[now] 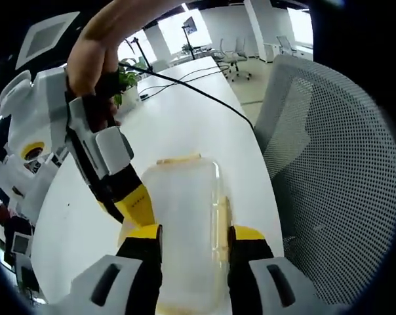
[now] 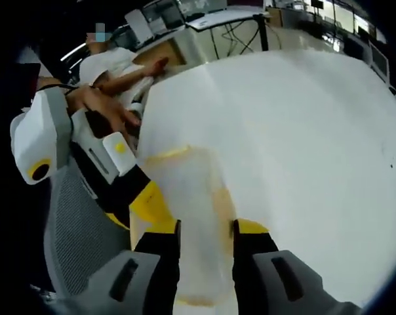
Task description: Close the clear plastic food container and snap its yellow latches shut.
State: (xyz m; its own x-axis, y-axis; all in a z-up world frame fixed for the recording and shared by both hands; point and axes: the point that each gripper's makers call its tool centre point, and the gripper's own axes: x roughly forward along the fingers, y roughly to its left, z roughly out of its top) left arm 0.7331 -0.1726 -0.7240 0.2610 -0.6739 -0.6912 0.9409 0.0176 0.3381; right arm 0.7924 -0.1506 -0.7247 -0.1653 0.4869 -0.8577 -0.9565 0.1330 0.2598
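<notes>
Strong daylight is coming through the far windows (image 1: 250, 26) in the left gripper view, and they are burning out to plain white. The white surface (image 1: 185, 111) is reflecting this light evenly, with hardly any shadows lying on it. In the right gripper view the surface (image 2: 303, 125) is glaring more and the whole picture is looking softer, slightly smeared. Straight lines are bending strongly near the edges of both views.
</notes>
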